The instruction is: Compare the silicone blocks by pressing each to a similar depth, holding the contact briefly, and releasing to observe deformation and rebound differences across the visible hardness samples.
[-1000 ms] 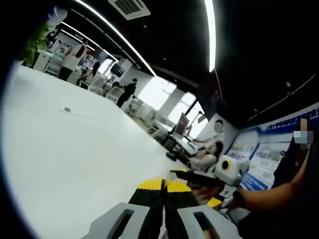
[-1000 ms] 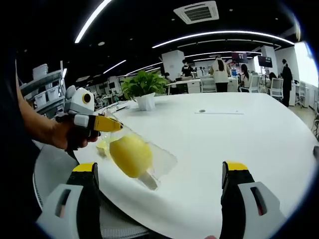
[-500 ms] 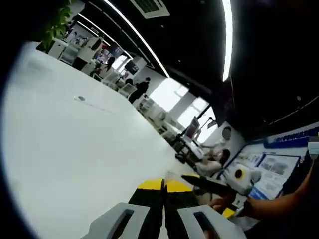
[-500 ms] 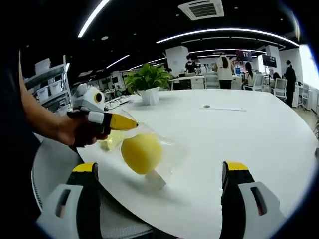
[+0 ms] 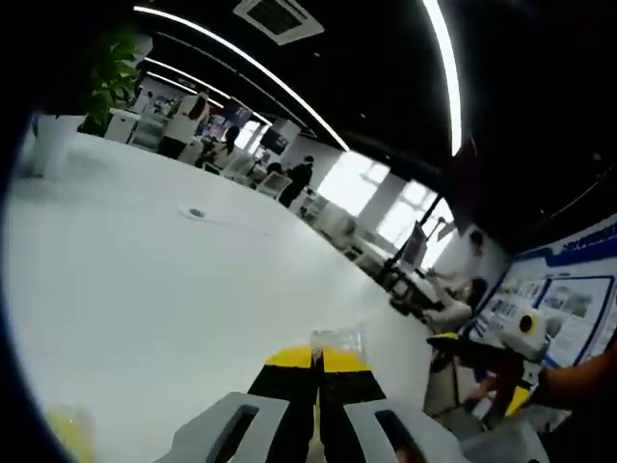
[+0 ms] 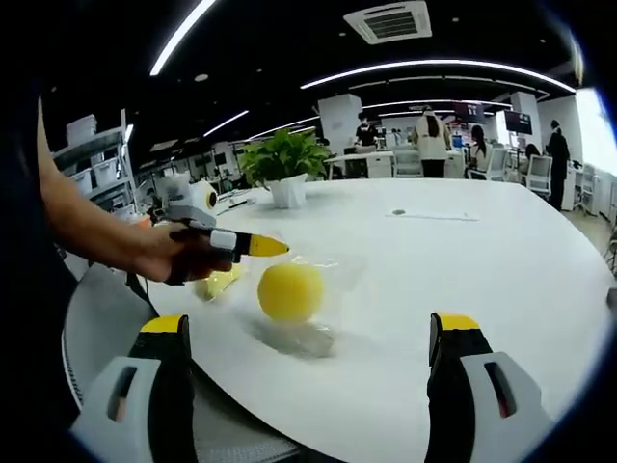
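Left gripper [image 6: 260, 247] lifts the clear bag [image 6: 323, 289], jaws pinching its edge, hanging the yellow ball [image 6: 289, 292] above the tabletop [image 6: 463, 260]. Right gripper [image 6: 308, 333]: jaws spread wide, probably ready to press.

A potted plant [image 6: 285, 166] stands on the white worktop [image 6: 463, 260] beside a small round port [image 6: 397, 212]; office chairs [image 6: 501, 164] behind.

Dark office ceiling with strip lights [image 6: 434, 66], bright windows [image 5: 362, 183], possibly a poster wall [image 5: 569, 299].
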Action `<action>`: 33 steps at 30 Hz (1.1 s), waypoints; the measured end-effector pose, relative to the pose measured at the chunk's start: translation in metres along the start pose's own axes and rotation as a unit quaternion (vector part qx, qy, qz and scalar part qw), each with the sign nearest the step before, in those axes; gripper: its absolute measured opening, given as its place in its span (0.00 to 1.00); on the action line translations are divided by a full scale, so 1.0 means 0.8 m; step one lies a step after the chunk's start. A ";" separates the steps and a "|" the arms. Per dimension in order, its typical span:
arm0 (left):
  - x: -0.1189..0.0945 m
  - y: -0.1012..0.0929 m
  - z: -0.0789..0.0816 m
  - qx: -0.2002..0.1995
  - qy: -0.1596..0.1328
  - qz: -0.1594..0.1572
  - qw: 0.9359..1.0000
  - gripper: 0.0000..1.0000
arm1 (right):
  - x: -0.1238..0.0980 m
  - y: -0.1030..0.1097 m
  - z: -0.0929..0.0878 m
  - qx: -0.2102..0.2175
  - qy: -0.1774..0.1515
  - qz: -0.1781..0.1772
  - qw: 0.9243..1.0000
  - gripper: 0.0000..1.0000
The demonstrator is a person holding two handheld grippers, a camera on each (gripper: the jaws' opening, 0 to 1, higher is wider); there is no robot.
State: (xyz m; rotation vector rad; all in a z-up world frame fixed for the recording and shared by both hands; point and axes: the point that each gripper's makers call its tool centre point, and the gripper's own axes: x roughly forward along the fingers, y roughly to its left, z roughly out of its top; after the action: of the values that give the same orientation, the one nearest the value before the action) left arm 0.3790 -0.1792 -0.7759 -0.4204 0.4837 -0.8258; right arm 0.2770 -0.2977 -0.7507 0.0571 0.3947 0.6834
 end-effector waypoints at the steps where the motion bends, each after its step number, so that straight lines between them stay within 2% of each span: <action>1: 0.002 0.005 -0.001 0.000 0.003 0.003 1.000 0.00 | 0.000 0.001 0.000 0.001 0.001 0.000 1.000 0.96; 6: 0.008 0.019 -0.012 0.022 0.024 0.018 0.999 0.00 | -0.001 0.006 0.001 0.000 0.002 0.001 1.000 0.96; 7: 0.009 0.023 -0.018 0.045 0.032 0.026 0.998 0.00 | -0.002 0.006 0.003 -0.002 -0.001 -0.001 1.000 0.96; 9: 0.011 0.027 -0.026 0.057 0.043 0.031 0.997 0.00 | -0.002 0.005 0.005 0.001 -0.005 0.000 1.000 0.96; 13: 0.013 0.037 -0.035 0.039 0.056 0.042 0.997 0.00 | -0.002 0.003 0.003 0.006 -0.002 -0.002 1.000 0.96; 14: 0.014 0.040 -0.036 0.047 0.059 0.053 0.996 0.00 | -0.002 0.002 0.002 0.007 -0.001 -0.003 1.000 0.96; 17: 0.021 0.041 -0.039 0.056 0.065 0.047 0.995 0.00 | -0.003 0.002 -0.001 0.016 0.006 -0.003 1.000 0.96; 21: 0.023 0.051 -0.049 0.054 0.079 0.065 0.993 0.00 | -0.003 0.001 -0.007 0.019 0.012 -0.003 1.000 0.96; 24: 0.023 0.057 -0.053 0.066 0.087 0.074 0.991 0.00 | -0.003 0.001 -0.008 0.022 0.013 -0.003 1.000 0.96; 30: 0.020 0.067 -0.063 0.112 0.119 0.087 0.983 0.00 | -0.003 0.002 -0.006 0.026 0.011 -0.003 1.000 0.96; 33: 0.022 0.072 -0.065 0.117 0.126 0.091 0.981 0.00 | -0.002 0.002 -0.005 0.026 0.010 -0.002 1.000 0.96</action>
State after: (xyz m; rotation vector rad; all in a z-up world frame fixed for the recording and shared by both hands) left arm 0.3938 -0.1663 -0.8528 -0.0520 0.6419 -0.7513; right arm 0.2730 -0.2976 -0.7534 0.0985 0.4320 0.6703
